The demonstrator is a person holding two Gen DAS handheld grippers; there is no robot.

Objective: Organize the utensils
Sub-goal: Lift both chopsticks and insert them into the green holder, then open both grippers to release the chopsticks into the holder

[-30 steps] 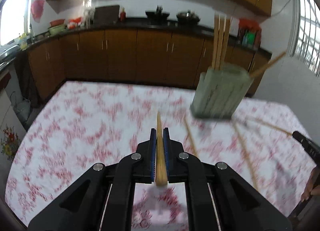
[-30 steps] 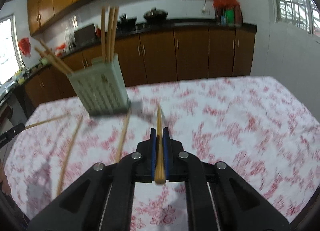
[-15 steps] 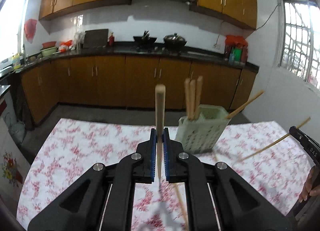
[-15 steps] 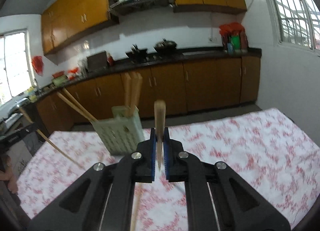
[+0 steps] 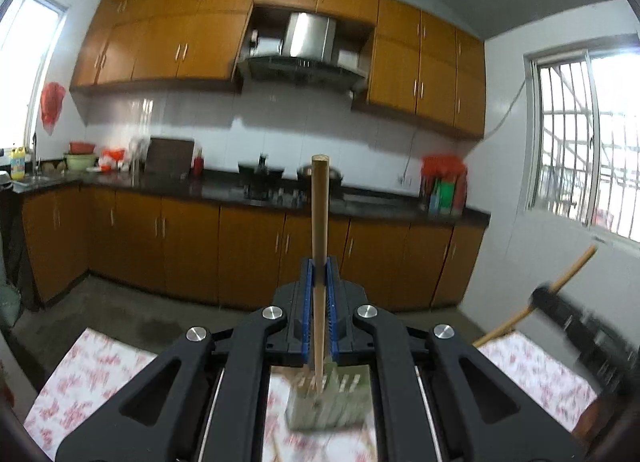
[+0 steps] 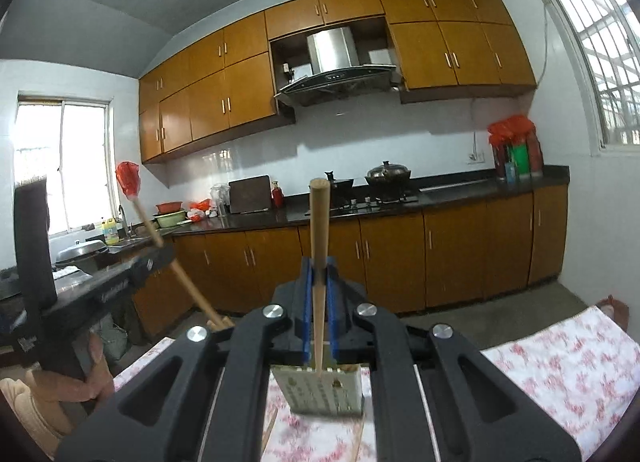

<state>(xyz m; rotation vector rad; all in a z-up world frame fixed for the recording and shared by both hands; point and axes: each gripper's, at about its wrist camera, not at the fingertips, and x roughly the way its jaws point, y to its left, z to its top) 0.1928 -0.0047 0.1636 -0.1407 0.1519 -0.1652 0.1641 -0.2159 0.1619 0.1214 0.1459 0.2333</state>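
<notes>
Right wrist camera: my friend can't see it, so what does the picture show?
The black right tool with blue pads pinches a long wooden chopstick upright, its lower tip over a pale green slotted plastic holder on a red-and-white flowered tablecloth. At left, the other black tool holds a second wooden chopstick. Behind are orange-brown wooden kitchen cabinets.

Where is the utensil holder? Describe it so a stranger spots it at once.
Start at the table with the red-flowered cloth. On it, directly below the right tool and its upright chopstick, stands the utensil holder. It is a pale green perforated box, the only container there.
</notes>
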